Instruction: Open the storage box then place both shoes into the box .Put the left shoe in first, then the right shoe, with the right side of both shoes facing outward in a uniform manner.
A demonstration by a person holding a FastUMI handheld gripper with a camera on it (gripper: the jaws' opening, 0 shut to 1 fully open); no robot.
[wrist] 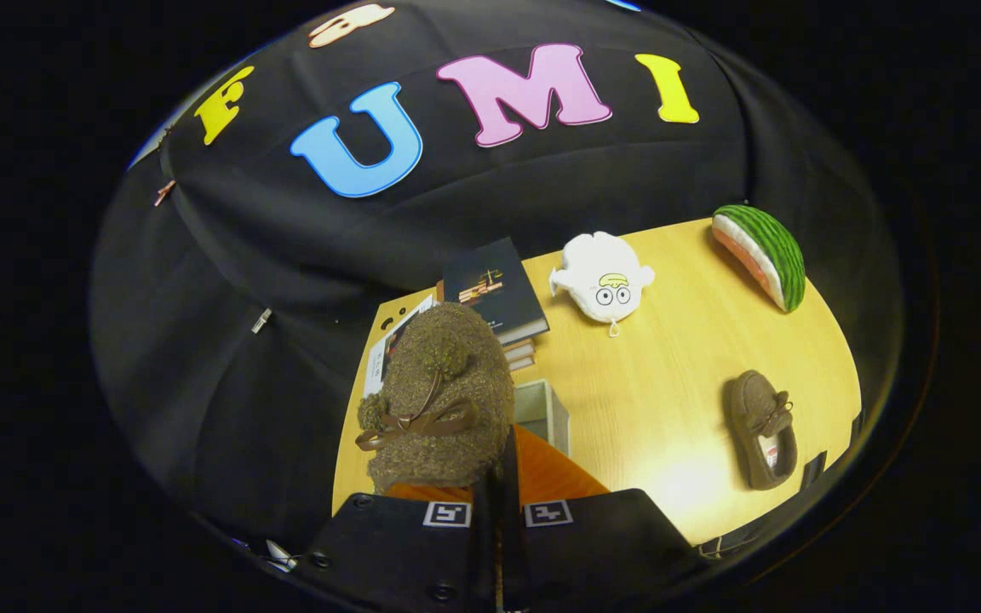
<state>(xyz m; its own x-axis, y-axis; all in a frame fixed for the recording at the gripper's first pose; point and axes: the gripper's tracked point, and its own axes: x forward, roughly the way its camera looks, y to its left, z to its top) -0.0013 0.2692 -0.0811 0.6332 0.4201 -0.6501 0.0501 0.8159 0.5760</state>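
fingers pinched on brown shoe

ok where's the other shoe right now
In the gripper view the second brown shoe lies flat on the wooden table, off to the right of the tool, which is shut on the first shoe, and nearer than the watermelon-slice toy.

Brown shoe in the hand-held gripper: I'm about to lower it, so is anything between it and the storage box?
Nothing visible. The hand-held gripper is shut on the shoe just above the storage box; the books lie beyond it.
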